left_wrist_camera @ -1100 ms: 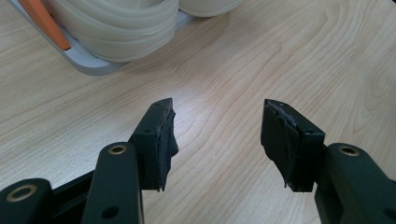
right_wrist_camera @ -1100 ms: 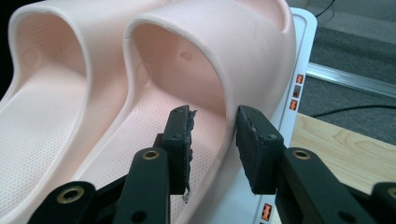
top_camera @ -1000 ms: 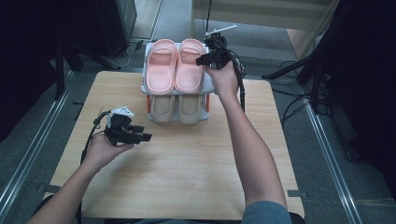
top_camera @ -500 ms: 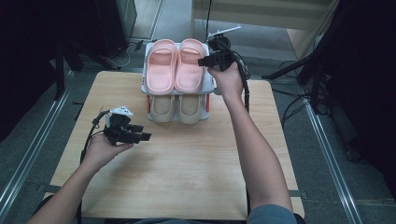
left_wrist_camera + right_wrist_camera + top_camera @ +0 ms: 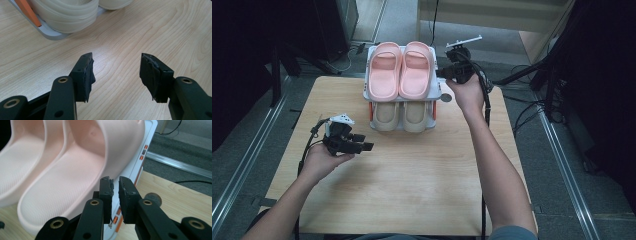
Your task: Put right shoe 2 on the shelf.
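Note:
A white two-tier shoe rack point(image 5: 435, 96) stands at the table's far edge. A pair of pink slippers point(image 5: 402, 70) lies on its top shelf and a cream pair point(image 5: 399, 115) on the shelf below. My right gripper point(image 5: 440, 74) hovers at the rack's right side, beside the right pink slipper point(image 5: 62, 170). Its jaws have just been closing. In the right gripper view point(image 5: 114, 182) only a thin slit remains and nothing is between them. My left gripper point(image 5: 364, 143) rests low over the table, left of the rack. It is open and empty point(image 5: 116, 66), with the cream slipper point(image 5: 70, 15) ahead.
The rack's side wall point(image 5: 147, 142) carries small orange marks. A small round grey disc point(image 5: 446, 98) lies on the wood by the rack's right foot. Cables and dark stands crowd the floor behind and right of the table point(image 5: 412, 190). Metal rails run along both sides.
My right hand has shifted to the right, off the pink slipper's edge to the rack's side, and its jaws have narrowed. The left hand has stayed put.

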Tool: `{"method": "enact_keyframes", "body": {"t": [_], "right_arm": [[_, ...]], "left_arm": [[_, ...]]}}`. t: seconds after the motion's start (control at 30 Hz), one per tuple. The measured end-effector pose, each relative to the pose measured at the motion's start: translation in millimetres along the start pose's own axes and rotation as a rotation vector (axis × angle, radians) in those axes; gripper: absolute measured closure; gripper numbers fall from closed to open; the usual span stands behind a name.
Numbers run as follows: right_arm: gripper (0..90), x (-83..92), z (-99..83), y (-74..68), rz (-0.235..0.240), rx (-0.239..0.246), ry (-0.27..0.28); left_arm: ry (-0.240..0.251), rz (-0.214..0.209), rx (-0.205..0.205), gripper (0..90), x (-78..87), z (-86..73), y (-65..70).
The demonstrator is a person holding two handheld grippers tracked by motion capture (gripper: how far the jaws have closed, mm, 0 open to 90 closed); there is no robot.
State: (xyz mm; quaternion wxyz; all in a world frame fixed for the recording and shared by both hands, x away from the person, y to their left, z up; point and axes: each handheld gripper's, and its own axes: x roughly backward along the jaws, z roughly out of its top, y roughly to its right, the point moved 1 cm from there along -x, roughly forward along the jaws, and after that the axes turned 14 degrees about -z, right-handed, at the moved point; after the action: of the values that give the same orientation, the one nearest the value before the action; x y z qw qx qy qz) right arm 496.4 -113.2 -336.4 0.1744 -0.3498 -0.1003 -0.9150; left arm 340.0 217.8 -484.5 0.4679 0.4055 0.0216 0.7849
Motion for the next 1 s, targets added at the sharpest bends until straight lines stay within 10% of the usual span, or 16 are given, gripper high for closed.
{"method": "enact_keyframes", "body": {"t": [1.0], "right_arm": [[78.4,50.3,-109.0,-21.5,0.184,0.046,0.049]], "left_arm": [[-0.005,-0.001,0.002,44.6,-4.6,0.6,1.9]]}}
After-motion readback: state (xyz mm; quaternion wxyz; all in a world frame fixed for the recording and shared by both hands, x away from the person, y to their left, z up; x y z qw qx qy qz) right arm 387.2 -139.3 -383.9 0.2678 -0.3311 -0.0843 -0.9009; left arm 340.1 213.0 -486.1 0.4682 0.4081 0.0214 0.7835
